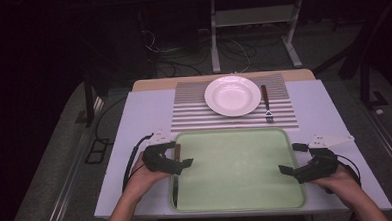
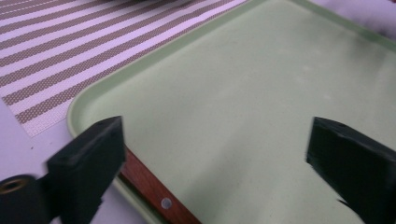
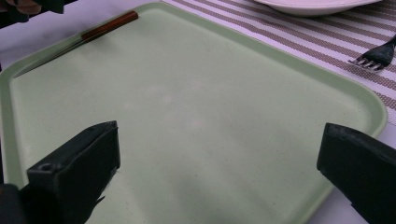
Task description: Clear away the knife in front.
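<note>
At tray's left edge, wood-handled steel knife (image 1: 175, 167) lies free; my left gripper (image 1: 182, 162) gapes empty, right gripper (image 1: 286, 170) wide. I'd regrip mid-handle, squarely.

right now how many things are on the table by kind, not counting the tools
plate: 1
fork: 1
knife: 1
tray: 1
placemat: 1
total: 5
</note>
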Available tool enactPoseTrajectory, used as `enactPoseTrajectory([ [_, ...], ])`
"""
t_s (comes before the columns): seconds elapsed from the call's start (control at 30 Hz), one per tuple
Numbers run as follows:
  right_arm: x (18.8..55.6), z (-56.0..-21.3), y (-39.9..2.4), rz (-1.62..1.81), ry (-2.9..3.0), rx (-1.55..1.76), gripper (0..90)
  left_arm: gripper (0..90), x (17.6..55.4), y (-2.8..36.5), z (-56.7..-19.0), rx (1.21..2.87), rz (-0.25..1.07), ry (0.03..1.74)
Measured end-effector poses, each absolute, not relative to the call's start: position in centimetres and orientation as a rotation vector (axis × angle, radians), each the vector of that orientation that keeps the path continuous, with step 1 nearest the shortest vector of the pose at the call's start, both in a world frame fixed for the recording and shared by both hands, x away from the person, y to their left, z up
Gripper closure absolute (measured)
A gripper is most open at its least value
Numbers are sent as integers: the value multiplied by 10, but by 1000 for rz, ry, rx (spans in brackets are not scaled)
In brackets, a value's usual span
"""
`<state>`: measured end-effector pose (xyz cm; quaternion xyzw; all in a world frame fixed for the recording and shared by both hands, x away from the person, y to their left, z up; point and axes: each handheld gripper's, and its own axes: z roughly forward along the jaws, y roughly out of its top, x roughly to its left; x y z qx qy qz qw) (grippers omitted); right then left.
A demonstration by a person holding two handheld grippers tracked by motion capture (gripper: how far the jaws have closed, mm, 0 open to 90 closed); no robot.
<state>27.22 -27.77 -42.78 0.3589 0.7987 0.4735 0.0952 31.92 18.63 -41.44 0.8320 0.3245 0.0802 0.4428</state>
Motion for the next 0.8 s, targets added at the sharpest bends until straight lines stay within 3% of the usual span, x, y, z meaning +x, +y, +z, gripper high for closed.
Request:
enactPoseTrajectory([
  [0.8, 271, -428, -278, 1407, 2376, 1050, 0, 0, 308, 217, -410, 2005, 235, 841],
])
